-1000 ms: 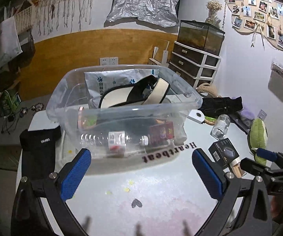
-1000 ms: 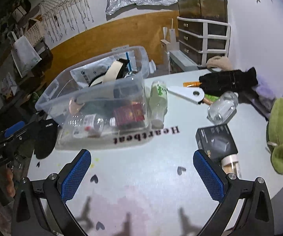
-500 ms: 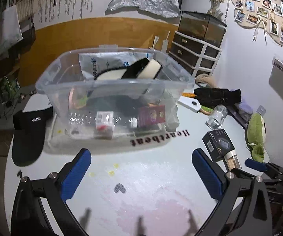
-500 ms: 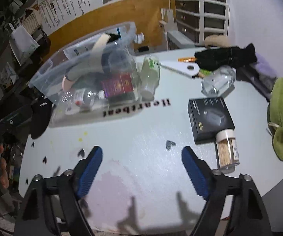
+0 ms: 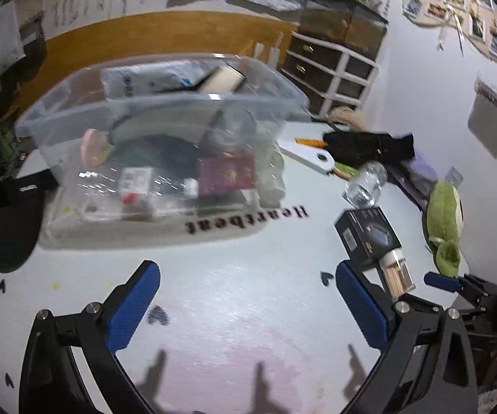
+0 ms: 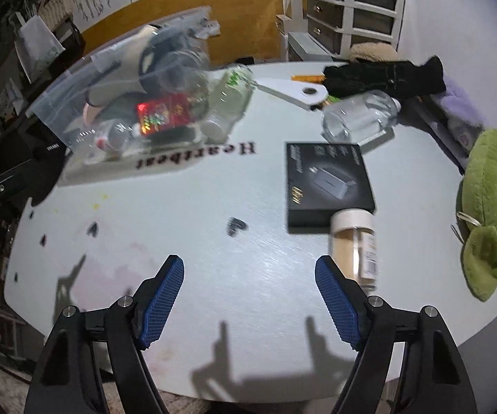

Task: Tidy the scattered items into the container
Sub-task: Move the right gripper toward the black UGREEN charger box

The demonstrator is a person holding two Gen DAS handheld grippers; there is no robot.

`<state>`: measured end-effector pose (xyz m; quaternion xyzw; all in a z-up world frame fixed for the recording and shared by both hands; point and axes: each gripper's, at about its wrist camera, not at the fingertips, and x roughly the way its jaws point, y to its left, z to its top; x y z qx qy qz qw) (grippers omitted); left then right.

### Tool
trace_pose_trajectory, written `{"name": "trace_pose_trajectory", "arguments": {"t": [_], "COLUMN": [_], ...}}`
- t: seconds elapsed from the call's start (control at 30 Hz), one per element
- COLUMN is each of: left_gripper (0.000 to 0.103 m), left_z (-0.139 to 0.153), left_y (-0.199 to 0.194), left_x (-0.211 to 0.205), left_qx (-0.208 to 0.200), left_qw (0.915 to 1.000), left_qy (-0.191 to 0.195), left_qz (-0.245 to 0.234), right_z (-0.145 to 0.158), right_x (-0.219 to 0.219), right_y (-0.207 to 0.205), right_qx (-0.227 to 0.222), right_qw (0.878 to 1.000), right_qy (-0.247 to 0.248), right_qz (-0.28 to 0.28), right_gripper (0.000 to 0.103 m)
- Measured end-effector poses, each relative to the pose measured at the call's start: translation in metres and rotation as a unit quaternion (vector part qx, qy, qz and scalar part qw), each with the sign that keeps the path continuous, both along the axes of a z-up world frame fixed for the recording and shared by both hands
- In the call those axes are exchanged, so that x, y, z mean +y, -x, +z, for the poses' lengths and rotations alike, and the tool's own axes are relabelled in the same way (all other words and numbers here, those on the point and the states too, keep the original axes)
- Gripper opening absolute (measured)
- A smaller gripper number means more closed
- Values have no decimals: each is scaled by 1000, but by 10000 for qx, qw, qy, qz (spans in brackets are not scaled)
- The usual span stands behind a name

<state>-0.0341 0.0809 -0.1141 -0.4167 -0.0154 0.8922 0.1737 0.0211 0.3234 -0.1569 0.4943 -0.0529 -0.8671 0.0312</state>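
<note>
A clear plastic bin (image 5: pixel 58 120) stands at the back left of the white table, holding a sandal, a bottle and a red packet; it also shows in the right wrist view (image 6: pixel 76 82). Loose on the table lie a black box (image 6: pixel 328 183), a toothpick jar (image 6: pixel 353 245), a clear jar (image 6: pixel 359 120), a green plush (image 6: pixel 490 200), a green-labelled bottle (image 6: pixel 231 100) and a black cloth (image 6: pixel 383 76). My left gripper (image 5: pixel 248 305) is open and empty above the table's front. My right gripper (image 6: pixel 248 300) is open and empty, just left of the toothpick jar.
A black cap (image 5: pixel 17 214) lies left of the bin. A white flat tool (image 6: pixel 293 91) lies behind the clear jar. A white drawer unit (image 5: pixel 331 72) stands behind the table. The table's front edge (image 6: pixel 283 390) is close below my right gripper.
Both grippers have pulled back and swung right. The right gripper has come nearer the black box and toothpick jar, and its fingers stand closer together. Nothing was picked up.
</note>
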Motion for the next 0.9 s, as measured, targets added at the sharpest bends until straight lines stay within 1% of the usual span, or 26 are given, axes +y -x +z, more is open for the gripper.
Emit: {"name": "trace_pose_trajectory", "arguments": {"t": [0.17,0.37,0.57,0.6,0.63,0.67,0.77,0.9], "left_gripper": [101,101,101,99,94,93,92,92], "left_z": [-19,-35,-51,-54,-58,-62,-71,-80], "left_y": [1,1,7,9,12,16,27,46], "left_x": [35,79,122,129,136,143,159,177], "left_qx": [-268,-389,-498,-527,-573,-630,-761,-807], "left_qw": [9992,9970,9933,9927,9920,9912,9903,9910], "left_qy": [68,167,129,120,118,116,29,54], "left_qz": [-279,-649,-1031,-1081,-1119,-1158,-1164,-1068], "right_z": [-14,-20,-25,-25,-25,-25,-25,-26], "right_x": [22,52,85,90,95,100,114,130], "right_y": [0,0,1,1,2,2,8,20], "right_qx": [-258,-347,-397,-402,-401,-400,-365,-326], "right_qw": [9997,9993,9985,9983,9982,9980,9975,9966], "right_qy": [36,-9,-99,-117,-133,-147,-247,-422], "right_qz": [-1,-146,-369,-405,-434,-460,-544,-628], "right_gripper": [79,79,79,79,79,79,79,79]}}
